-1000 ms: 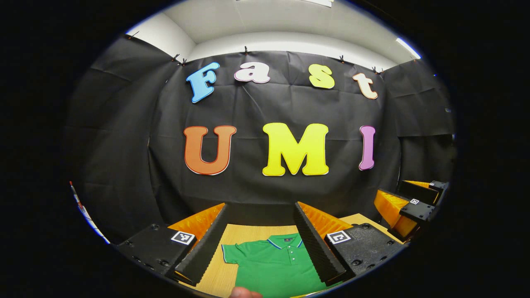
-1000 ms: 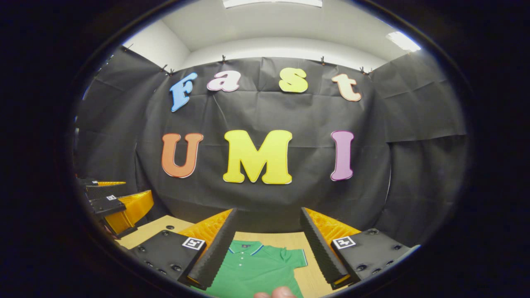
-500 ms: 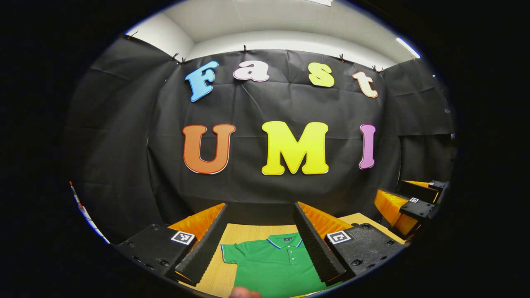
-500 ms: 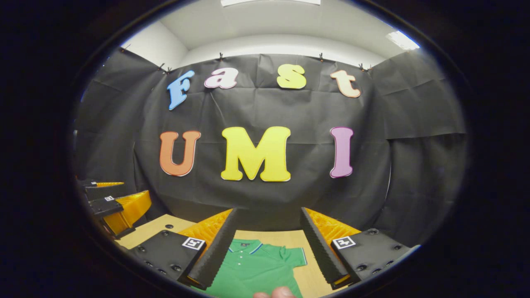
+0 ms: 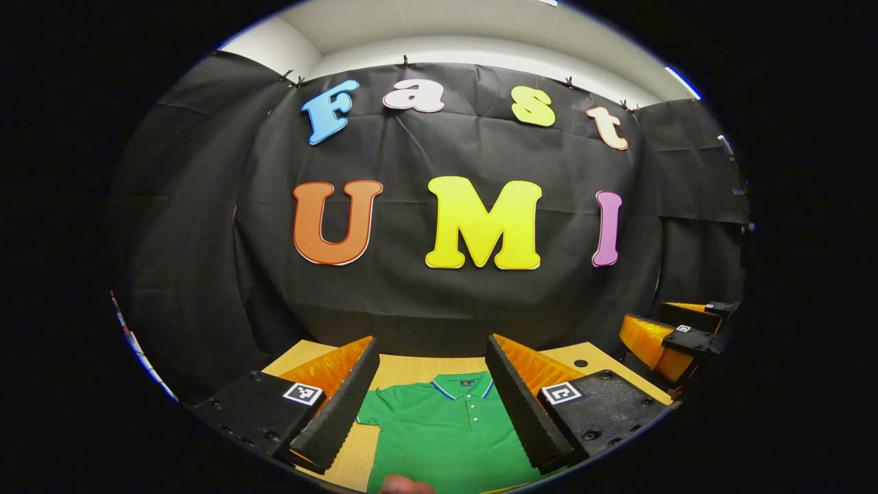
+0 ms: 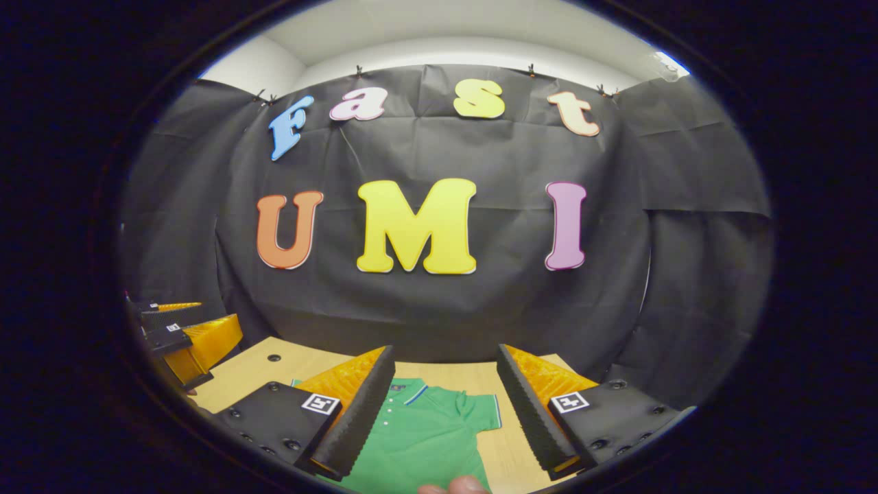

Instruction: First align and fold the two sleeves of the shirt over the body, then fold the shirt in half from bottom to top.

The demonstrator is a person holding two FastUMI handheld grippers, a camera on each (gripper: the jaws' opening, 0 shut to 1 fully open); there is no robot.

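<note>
A green polo shirt (image 5: 446, 432) with a blue-edged collar lies flat on the wooden table (image 5: 398, 369), collar toward the far wall. In the left gripper view my left gripper (image 5: 429, 353) is held above it, open, nothing between its fingers; the shirt's left sleeve (image 5: 367, 414) lies just inside the left finger. In the right gripper view the shirt (image 6: 425, 439) shows again, its right sleeve (image 6: 483, 414) spread out. My right gripper (image 6: 446, 360) hovers above it, open and empty. The right gripper (image 5: 675, 336) also appears off to the right in the left gripper view, the left gripper (image 6: 182, 336) at the left in the right gripper view.
The black cloth wall stands close behind the table's far edge (image 6: 411, 367). A small dark hole (image 5: 581, 363) marks the tabletop at the right, another hole (image 6: 274, 357) at the left in the right gripper view. A fingertip (image 6: 456, 486) peeks in at the bottom.
Both views have tilted downward: the wall has slid up and more table and shirt are in sight. Both grippers stay open and empty.
</note>
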